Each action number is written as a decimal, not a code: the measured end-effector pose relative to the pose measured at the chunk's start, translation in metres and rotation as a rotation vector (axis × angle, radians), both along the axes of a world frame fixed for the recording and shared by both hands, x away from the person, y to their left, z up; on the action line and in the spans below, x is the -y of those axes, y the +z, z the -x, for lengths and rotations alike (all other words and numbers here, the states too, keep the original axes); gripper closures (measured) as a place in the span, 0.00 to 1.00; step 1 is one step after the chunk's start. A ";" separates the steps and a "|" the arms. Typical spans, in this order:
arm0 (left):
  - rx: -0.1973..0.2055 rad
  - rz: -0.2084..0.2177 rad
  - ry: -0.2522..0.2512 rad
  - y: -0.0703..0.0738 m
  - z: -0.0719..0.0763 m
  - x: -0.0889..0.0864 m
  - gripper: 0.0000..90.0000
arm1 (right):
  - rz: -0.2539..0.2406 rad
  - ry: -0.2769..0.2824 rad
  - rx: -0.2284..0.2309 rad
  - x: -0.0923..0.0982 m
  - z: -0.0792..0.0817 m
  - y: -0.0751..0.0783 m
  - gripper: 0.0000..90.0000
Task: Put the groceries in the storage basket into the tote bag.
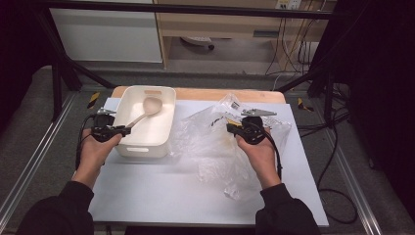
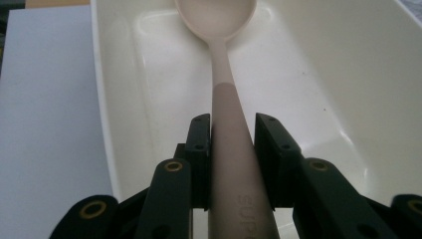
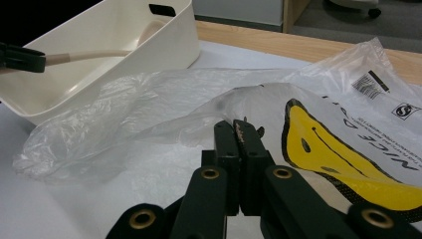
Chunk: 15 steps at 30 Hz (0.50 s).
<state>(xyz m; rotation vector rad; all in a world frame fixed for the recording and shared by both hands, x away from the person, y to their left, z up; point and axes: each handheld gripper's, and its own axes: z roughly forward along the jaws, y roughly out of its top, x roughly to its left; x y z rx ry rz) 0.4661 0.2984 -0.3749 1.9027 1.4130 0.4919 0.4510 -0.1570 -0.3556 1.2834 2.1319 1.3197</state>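
Observation:
A pale beige spoon (image 1: pixel 152 105) (image 2: pixel 226 99) lies slanted over a white plastic bin (image 1: pixel 147 152) (image 2: pixel 348 74), its bowl inside the bin. My left gripper (image 1: pixel 125 130) (image 2: pixel 231 122) is shut on the spoon's handle at the bin's left rim. In the right gripper view the spoon handle (image 3: pixel 84 55) runs level above the bin (image 3: pixel 149 45), held by the left gripper (image 3: pixel 20 57). A crumpled clear plastic bag (image 1: pixel 210 147) (image 3: pixel 149 99) with a yellow print lies right of the bin. My right gripper (image 1: pixel 230 128) (image 3: pixel 239 127) is shut, pinching the bag's film at its tips.
A white sheet (image 1: pixel 161 196) covers the table, with a wooden edge (image 1: pixel 220 94) along the back. Black frame poles (image 1: pixel 58 73) stand at both rear corners. Cables (image 1: pixel 337 147) trail on the floor to the right. The bin stands at the back left of the sheet.

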 end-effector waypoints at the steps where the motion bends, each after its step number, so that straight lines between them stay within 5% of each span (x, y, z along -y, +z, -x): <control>1: 0.002 0.004 0.001 0.001 0.001 -0.001 0.76 | -0.001 -0.001 -0.003 0.000 0.000 0.000 1.00; 15: -0.063 -0.033 -0.028 0.002 0.006 0.001 0.76 | 0.006 0.001 -0.007 -0.001 0.000 -0.001 1.00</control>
